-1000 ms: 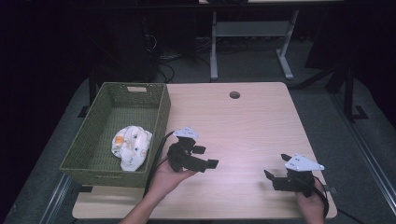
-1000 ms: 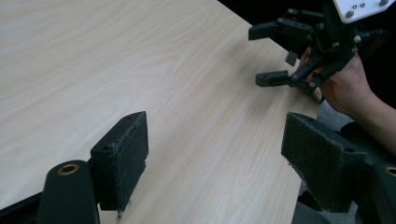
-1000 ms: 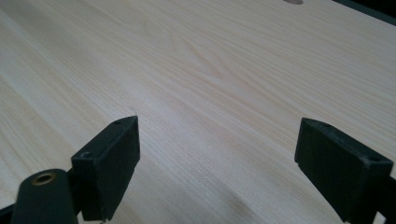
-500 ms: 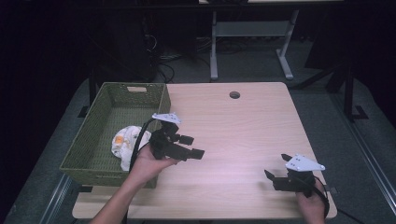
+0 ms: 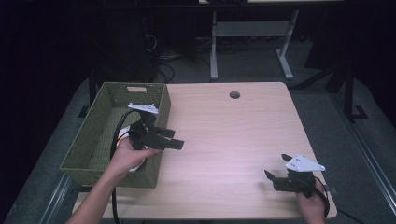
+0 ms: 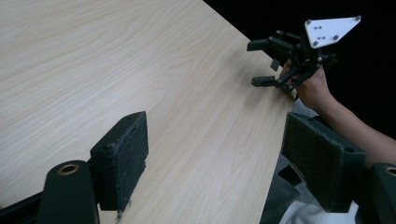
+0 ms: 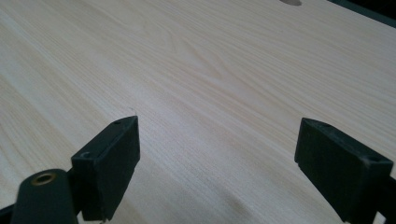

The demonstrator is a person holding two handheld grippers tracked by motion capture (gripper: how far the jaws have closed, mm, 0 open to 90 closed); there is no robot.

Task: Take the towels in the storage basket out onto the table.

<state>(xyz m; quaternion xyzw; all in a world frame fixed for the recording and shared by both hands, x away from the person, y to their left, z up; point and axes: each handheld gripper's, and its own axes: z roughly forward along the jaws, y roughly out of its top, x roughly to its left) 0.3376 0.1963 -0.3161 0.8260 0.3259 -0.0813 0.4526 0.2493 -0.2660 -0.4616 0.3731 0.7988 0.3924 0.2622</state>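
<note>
My left gripper (image 5: 176,139) is held open in the air over the right wall of a green woven basket (image 5: 88,140), its jaws pointing right across the table. In the left gripper view its pads (image 6: 122,154) stand wide apart with nothing between them. A white and orange soft thing (image 5: 121,136) lies in the basket, mostly hidden by the hand. My right gripper (image 5: 276,166) rests open near the table's front right corner, and it appears as well in the left gripper view (image 6: 262,63). Bare wood lies between its own pads (image 7: 112,154).
The light wooden table (image 5: 224,130) has a round cable hole (image 5: 234,94) near its far edge. The basket takes up the table's left side. Beyond the table stand a white desk frame (image 5: 247,32) and cables on a dark floor.
My left gripper has moved left and away from the table's front middle, up to the basket's right wall, and now covers the white thing. The right gripper has stayed put.
</note>
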